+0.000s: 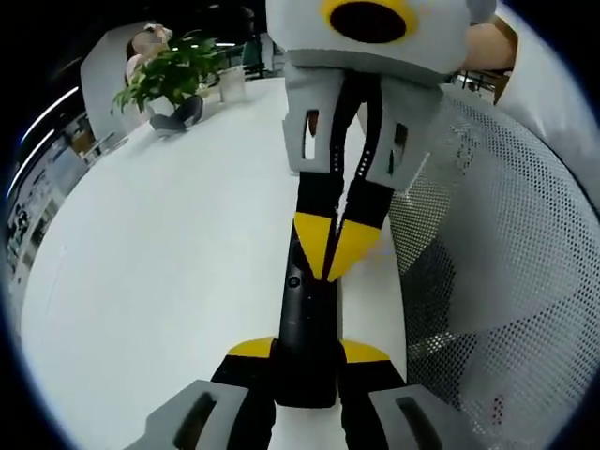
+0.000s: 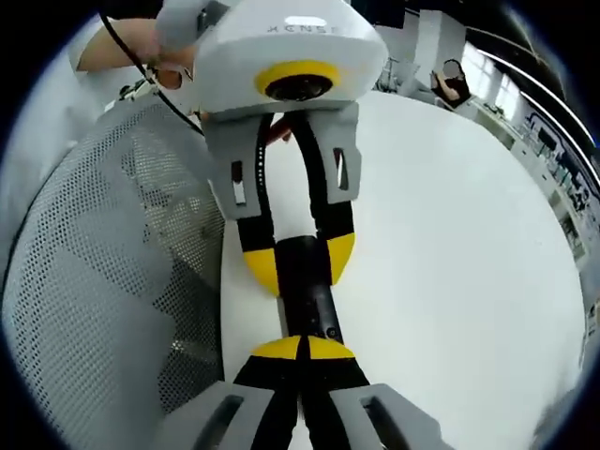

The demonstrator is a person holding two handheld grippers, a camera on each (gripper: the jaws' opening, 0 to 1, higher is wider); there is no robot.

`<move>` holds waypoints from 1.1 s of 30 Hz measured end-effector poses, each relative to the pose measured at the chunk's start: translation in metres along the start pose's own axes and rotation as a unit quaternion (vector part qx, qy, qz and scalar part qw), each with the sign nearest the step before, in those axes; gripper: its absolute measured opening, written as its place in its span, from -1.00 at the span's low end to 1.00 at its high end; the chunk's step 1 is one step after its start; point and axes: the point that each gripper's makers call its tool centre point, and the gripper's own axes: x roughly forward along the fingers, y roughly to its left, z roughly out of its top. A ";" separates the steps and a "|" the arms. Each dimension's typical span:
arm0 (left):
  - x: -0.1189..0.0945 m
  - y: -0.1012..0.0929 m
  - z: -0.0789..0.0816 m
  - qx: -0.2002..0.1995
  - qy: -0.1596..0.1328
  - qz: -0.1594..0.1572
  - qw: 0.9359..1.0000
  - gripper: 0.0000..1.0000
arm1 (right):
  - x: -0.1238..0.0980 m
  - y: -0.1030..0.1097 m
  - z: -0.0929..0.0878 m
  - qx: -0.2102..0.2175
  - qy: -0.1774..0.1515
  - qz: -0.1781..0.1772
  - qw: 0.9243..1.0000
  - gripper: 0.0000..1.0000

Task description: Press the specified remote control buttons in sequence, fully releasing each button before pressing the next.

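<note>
Your left gripper [image 1: 306, 354] clamps the near end of the black remote control [image 1: 307, 309], which lies along the white table [image 1: 169, 244] close to its edge, beside a mesh chair back [image 1: 506, 244]. Your right gripper [image 2: 302, 349] has its jaws closed together, tips touching the remote. A potted plant [image 1: 173, 75] stands at the far edge.

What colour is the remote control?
Black. The remote control shows best in the left gripper view, held between yellow-tipped jaws.
</note>
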 end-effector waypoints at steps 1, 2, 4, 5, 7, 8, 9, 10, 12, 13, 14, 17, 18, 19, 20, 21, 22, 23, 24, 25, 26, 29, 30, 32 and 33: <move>0.000 0.000 0.000 0.002 0.000 -0.001 1.000 -0.55 | 0.000 -0.002 0.001 0.001 0.000 -0.001 1.000 -1.00; 0.000 0.000 0.000 0.002 0.000 -0.001 1.000 -0.55 | 0.002 -0.003 0.002 0.000 0.001 -0.001 1.000 -1.00; 0.000 0.000 0.000 0.003 0.000 -0.002 1.000 -0.55 | 0.005 -0.004 0.001 -0.011 0.012 -0.001 1.000 -1.00; 0.000 0.000 0.000 0.003 0.000 -0.002 1.000 -0.55 | 0.006 -0.005 -0.002 -0.019 0.025 -0.003 0.999 -1.00; 0.000 0.000 0.000 0.003 0.001 -0.002 1.000 -0.55 | 0.008 -0.005 0.001 -0.040 0.029 -0.007 0.999 -1.00; 0.000 0.000 0.000 0.002 0.001 -0.002 1.000 -0.55 | 0.009 -0.005 0.002 -0.052 0.031 -0.006 0.998 -1.00; 0.000 0.000 0.000 0.002 0.001 -0.002 1.000 -0.55 | 0.010 -0.005 0.003 -0.062 0.035 -0.007 0.997 -1.00; 0.000 0.000 0.000 0.001 0.000 -0.002 1.000 -0.55 | 0.009 -0.004 0.003 -0.088 0.041 -0.002 0.995 -1.00; 0.000 0.001 0.000 -0.001 -0.001 -0.002 1.000 -0.55 | 0.008 -0.002 0.002 -0.085 0.041 0.003 0.996 -1.00; 0.000 0.001 0.000 -0.002 -0.002 -0.002 1.000 -0.55 | 0.008 0.001 0.001 -0.068 0.034 0.009 0.997 -1.00; 0.000 0.001 -0.001 0.000 -0.003 -0.003 1.000 -0.55 | 0.007 -0.001 0.000 -0.071 0.034 0.007 0.997 -1.00; 0.001 0.000 0.000 -0.001 -0.006 -0.006 1.000 -0.54 | 0.005 0.000 -0.001 -0.066 0.027 0.013 0.997 -1.00; 0.001 0.000 0.000 0.000 -0.007 -0.007 1.000 -0.54 | 0.005 0.001 -0.001 -0.063 0.026 0.017 0.998 -1.00; 0.001 0.000 0.000 0.000 -0.006 -0.007 1.000 -0.54 | 0.004 0.002 -0.003 -0.063 0.031 0.023 0.997 -1.00; 0.001 0.000 0.000 0.002 -0.004 -0.007 1.000 -0.55 | 0.004 0.003 -0.002 -0.062 0.031 0.024 0.997 -1.00; 0.001 0.000 0.000 0.003 -0.003 -0.007 1.000 -0.55 | 0.004 0.004 -0.003 -0.066 0.031 0.024 0.997 -1.00; 0.001 0.000 0.000 0.003 -0.003 -0.008 1.000 -0.55 | 0.004 0.004 -0.003 -0.072 0.031 0.022 0.997 -1.00; 0.001 0.000 0.000 0.003 -0.004 -0.008 1.000 -0.55 | 0.005 0.004 -0.003 -0.074 0.031 0.022 0.997 -1.00; 0.001 0.000 0.000 0.002 -0.005 -0.009 1.000 -0.55 | 0.005 0.003 -0.002 -0.073 0.032 0.022 0.997 -1.00; 0.000 0.000 0.000 0.001 -0.006 -0.010 1.000 -0.55 | 0.005 0.003 -0.003 -0.072 0.032 0.022 0.997 -1.00; 0.000 0.000 0.000 0.000 -0.007 -0.010 1.000 -0.55 | 0.006 0.003 -0.002 -0.078 0.034 0.020 0.996 -1.00; 0.001 0.000 0.000 -0.001 -0.007 -0.007 1.000 -0.55 | 0.007 0.003 -0.002 -0.101 0.048 0.008 0.994 -1.00; 0.001 0.000 0.000 0.000 -0.007 -0.005 1.000 -0.55 | 0.008 0.003 -0.002 -0.105 0.050 0.003 0.993 -1.00; 0.001 0.000 0.000 0.001 -0.007 -0.003 1.000 -0.55 | 0.007 0.003 -0.003 -0.105 0.044 -0.005 0.994 -1.00; 0.001 0.000 0.000 0.002 -0.008 -0.002 1.000 -0.55 | 0.007 0.001 -0.002 -0.092 0.034 -0.013 0.995 -1.00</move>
